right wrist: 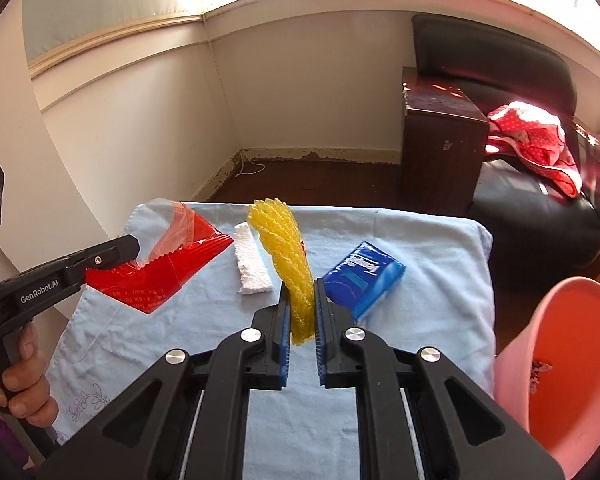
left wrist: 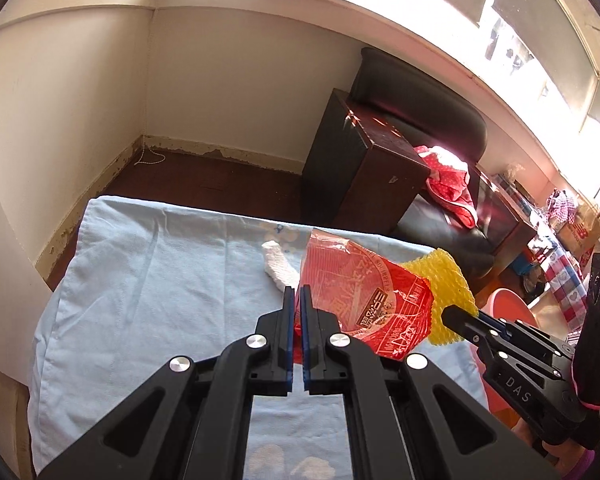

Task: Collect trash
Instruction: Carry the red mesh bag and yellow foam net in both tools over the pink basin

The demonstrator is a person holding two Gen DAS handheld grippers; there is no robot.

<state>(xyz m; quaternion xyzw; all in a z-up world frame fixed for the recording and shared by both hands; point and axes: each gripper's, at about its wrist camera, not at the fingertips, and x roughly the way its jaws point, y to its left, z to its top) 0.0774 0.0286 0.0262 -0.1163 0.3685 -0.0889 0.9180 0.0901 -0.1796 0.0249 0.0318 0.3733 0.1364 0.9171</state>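
Over the pale blue cloth (right wrist: 420, 248), near a peeling corner skirting (left wrist: 188, 148).

Left hand-held gripper (left wrist: 297, 296) and right hand-held gripper (right wrist: 301, 294) both clamped, angled downward.

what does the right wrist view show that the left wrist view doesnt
Only the right wrist view shows the blue tissue pack lying on the cloth and the hand holding the left gripper.

Only the left wrist view shows the cluttered corner with the checked cloth at far right.

Both show the light blue cloth, the red wrapper held in the left gripper's shut jaws, the yellow foam net held in the right gripper, the white wad, the pink bin and the dark armchair.
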